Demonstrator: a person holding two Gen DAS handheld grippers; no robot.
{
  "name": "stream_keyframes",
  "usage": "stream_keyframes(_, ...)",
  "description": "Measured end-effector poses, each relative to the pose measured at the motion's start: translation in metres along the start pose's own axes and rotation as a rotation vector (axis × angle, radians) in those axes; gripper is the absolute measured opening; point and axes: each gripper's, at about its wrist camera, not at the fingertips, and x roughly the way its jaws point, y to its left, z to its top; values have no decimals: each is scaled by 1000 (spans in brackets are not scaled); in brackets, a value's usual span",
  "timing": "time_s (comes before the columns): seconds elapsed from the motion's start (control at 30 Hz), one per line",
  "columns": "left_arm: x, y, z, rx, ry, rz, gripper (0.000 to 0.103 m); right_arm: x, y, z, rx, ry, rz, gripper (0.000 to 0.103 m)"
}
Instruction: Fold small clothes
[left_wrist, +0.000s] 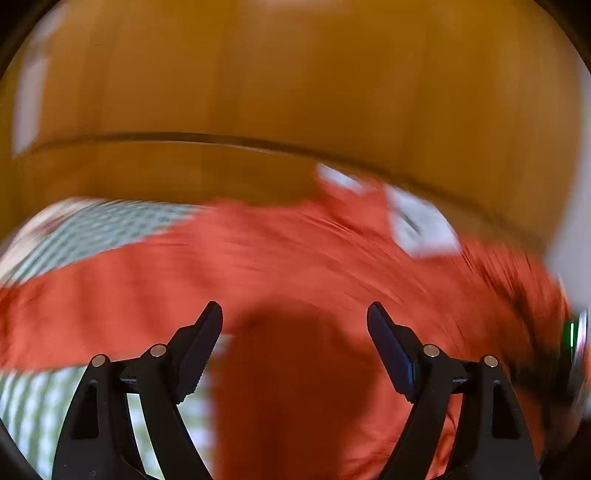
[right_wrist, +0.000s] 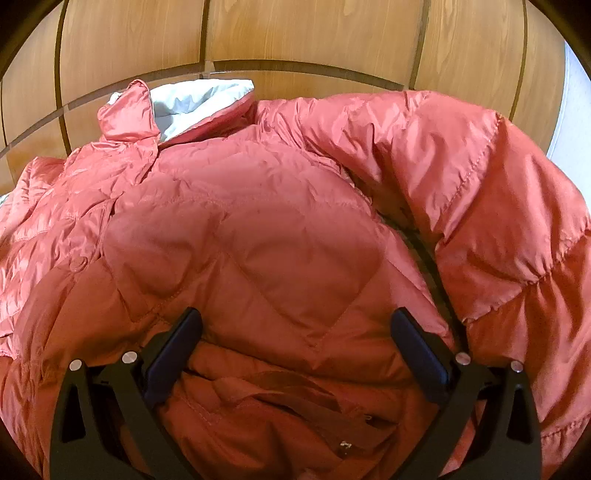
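A red quilted puffer jacket (right_wrist: 280, 229) fills the right wrist view, with its white lining (right_wrist: 192, 103) showing at the far end and a sleeve (right_wrist: 480, 192) folded over on the right. My right gripper (right_wrist: 295, 328) is open, its fingers low over the jacket's body and hem. In the blurred left wrist view the same red jacket (left_wrist: 295, 266) lies across the middle, with a white patch (left_wrist: 421, 225) on it. My left gripper (left_wrist: 294, 317) is open and empty just above the jacket.
A green-and-white checked cloth (left_wrist: 96, 232) lies under the jacket at the left. A wooden panelled wall (right_wrist: 314, 37) stands right behind the jacket. A white surface (right_wrist: 572, 122) shows at the far right.
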Motion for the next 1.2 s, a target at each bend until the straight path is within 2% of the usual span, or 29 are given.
stream_keyframes(0.07, 26, -28, -16, 118, 86, -37, 79, 0, -1, -1, 3, 9, 12, 101)
stream_keyframes(0.1, 40, -37, -30, 164, 163, -55, 79, -1, -3, -4, 5, 14, 23, 101)
stream_keyframes(0.17, 53, -41, -48, 210, 250, -37, 79, -5, -5, -11, 7, 23, 40, 101)
stream_keyframes(0.3, 36, -30, -61, 187, 246, -61, 80, -30, -5, -39, -6, 25, 49, 101)
stream_keyframes(0.37, 19, -18, -73, 171, 220, -81, 82, -47, -5, -56, -11, 9, 53, 101)
stream_keyframes(0.43, 13, -14, -71, 176, 197, -88, 83, -61, -8, -68, -24, -20, 80, 101)
stream_keyframes(0.53, 20, -9, -55, 163, 225, -72, 83, -70, -22, -57, -122, 15, 202, 101)
stream_keyframes(0.57, 21, -10, -47, 142, 233, -70, 83, -71, -34, -49, -104, 23, 241, 101)
stream_keyframes(0.67, 24, -1, -20, 47, 176, -89, 85, -70, -78, -28, 31, 5, 320, 101)
stream_keyframes(0.7, 29, 0, -9, 32, 161, -74, 87, -66, -94, -20, 64, 10, 318, 101)
stream_keyframes(0.77, 42, 1, -4, 31, 165, -39, 89, -56, -121, -4, 92, 9, 276, 101)
stream_keyframes(0.87, 68, 3, -24, 52, 254, -15, 90, -35, -174, 17, 138, -9, 154, 101)
stream_keyframes(0.93, 69, 5, -31, 51, 249, -26, 91, -16, -210, 30, 186, -14, 77, 101)
stream_keyframes(1.07, 67, 9, -33, 37, 251, -34, 95, 25, -274, 44, 296, 58, -204, 101)
stream_keyframes(1.13, 68, 9, -34, 37, 254, -32, 96, 30, -287, 46, 344, 105, -330, 101)
stream_keyframes(1.17, 68, 9, -34, 40, 254, -29, 98, 27, -285, 46, 370, 102, -344, 101)
stream_keyframes(1.2, 66, 10, -36, 41, 254, -28, 98, 16, -279, 45, 403, 65, -304, 101)
